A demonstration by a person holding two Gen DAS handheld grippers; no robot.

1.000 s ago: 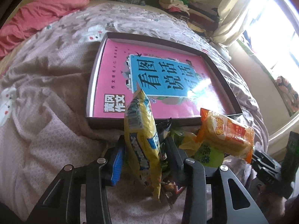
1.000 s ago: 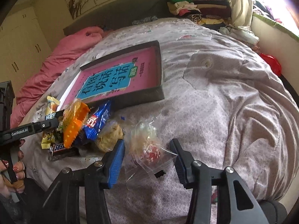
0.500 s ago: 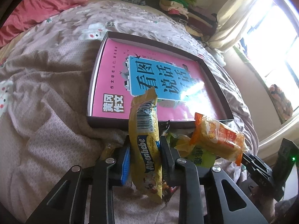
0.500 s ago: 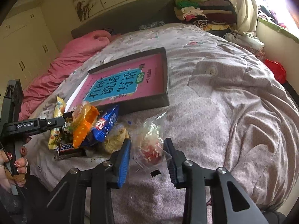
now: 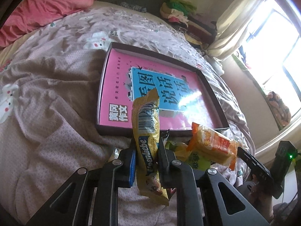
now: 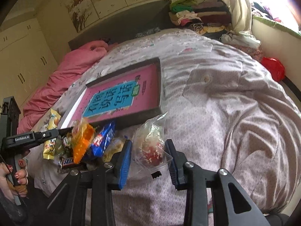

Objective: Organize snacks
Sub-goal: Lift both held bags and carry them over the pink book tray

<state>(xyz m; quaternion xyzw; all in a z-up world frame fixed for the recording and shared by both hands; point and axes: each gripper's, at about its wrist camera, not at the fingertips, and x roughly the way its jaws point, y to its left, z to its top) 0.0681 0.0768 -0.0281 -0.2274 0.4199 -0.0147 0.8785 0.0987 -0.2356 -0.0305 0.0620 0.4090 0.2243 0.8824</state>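
A yellow Alpenliebe packet (image 5: 147,131) stands upright between the pads of my left gripper (image 5: 146,150), whose jaws are closing down tight on its middle. In the right wrist view that left gripper (image 6: 56,131) holds the same yellow packet (image 6: 49,143) at the left of the snack pile. My right gripper (image 6: 148,150) is shut on a clear plastic bag (image 6: 150,143) with a red and white sweet inside. An orange packet (image 5: 212,146) (image 6: 82,141), a blue packet (image 6: 103,139) and a Snickers bar (image 6: 67,161) lie in the pile. Behind it lies a dark shallow box (image 5: 105,86) (image 6: 160,86) lined with a pink book cover.
Everything rests on a rumpled pinkish bedspread (image 6: 225,122). A pink quilt (image 5: 47,9) lies at the head of the bed. Folded clothes (image 6: 197,17) are stacked by the curtain. A red bag (image 6: 272,69) sits at the right bed edge. A person's hand (image 6: 18,173) grips the left handle.
The left jaws have closed onto the yellow packet, which now stands a little higher and more upright. The right jaws have closed in against the clear bag.
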